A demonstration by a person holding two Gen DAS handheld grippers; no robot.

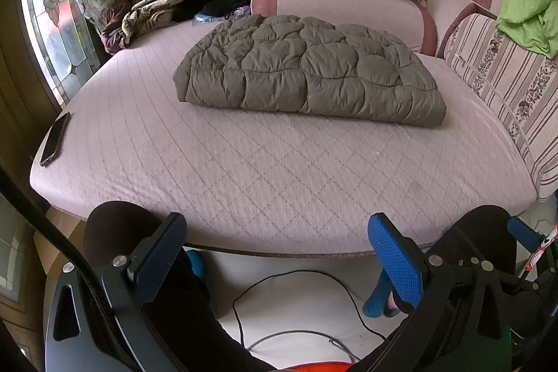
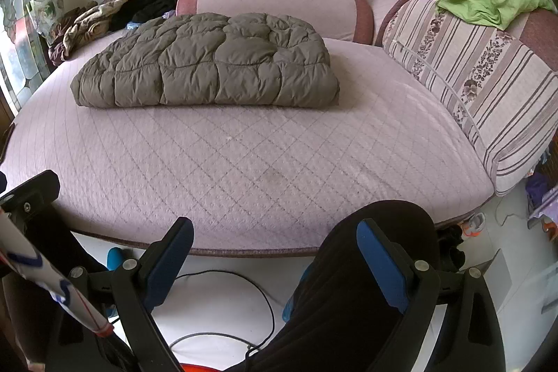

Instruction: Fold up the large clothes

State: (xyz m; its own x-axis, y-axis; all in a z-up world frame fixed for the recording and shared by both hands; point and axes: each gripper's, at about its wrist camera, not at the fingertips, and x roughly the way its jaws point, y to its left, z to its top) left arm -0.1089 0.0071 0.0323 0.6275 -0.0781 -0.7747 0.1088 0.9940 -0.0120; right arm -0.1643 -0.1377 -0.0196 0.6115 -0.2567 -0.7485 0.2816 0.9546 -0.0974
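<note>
Left gripper and right gripper: both wide open, nothing held, low at the bed's near edge w/ lower bodies cut off by frame. Folded olive quilted coat lies mid-mattress, well apart from both; its underside and inner layers hidden. Phone at left edge, screen detail not legible.

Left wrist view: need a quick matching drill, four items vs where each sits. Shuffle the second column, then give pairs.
Things:
1. quilted olive jacket
2. phone
3. green garment
4. brown patterned blanket

Places:
A. far left corner of the bed, crumpled near the window
B. middle of the bed, folded into a thick bundle
C. on top of the cushions at the right
D. left edge of the bed, lying flat

Pairs: 1-B, 2-D, 3-C, 4-A

Both tongs, left and right, hang open short of the bed, holding nothing.
</note>
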